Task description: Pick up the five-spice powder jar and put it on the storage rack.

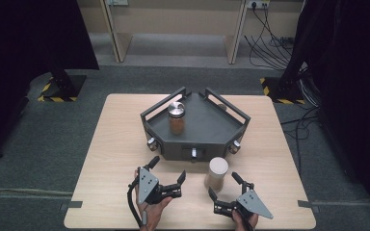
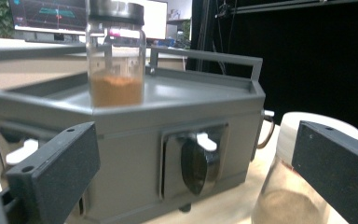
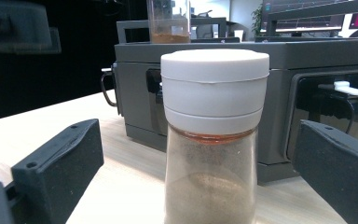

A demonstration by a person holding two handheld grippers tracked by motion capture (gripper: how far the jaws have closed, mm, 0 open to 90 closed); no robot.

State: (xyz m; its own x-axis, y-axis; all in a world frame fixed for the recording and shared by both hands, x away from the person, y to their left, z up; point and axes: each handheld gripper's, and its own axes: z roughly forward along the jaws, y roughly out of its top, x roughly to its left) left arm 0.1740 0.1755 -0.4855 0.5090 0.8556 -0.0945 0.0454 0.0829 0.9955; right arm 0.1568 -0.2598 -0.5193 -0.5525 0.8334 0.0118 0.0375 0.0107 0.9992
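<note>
Right hand-held gripper [image 1: 220, 186]: jaws wide apart, holding nothing. Rests low at the near edge of the table [image 1: 101, 192], aimed at the white-capped jar straight ahead.

Left hand-held gripper [image 1: 167, 169]: jaws likewise spread wide, nothing between them. Lies beside the right one, pointed at the rack front, the jar off toward its right jaw.

Step in hand, by judgement: approach to grasp the jar with the right hand-held gripper; no contact yet. The next move calls for a short, level advance so both jaws flank the glass body below the cap, then an even squeeze. The jar is tall and narrow, so a nudge from one jaw alone could tip it.

Jar [image 3: 209, 154]: stands upright on the table just ahead of the right hand-held gripper, centred between its jaws in the right gripper view, clear of both. Clear glass body; broad white cap [image 3: 214, 88] in two stepped rings; grey-brown powder inside, with a thin reddish line under the cap. Apart from the rack behind it.

Rack [image 1: 197, 127]: dark grey, angled tray with rails, beyond the jar. Knobs along its front faces, one [image 2: 199, 164] facing the left hand-held gripper.

Second jar [image 1: 176, 118]: farther off, upright on the rack, metal lid, brown powder about half-full.
</note>
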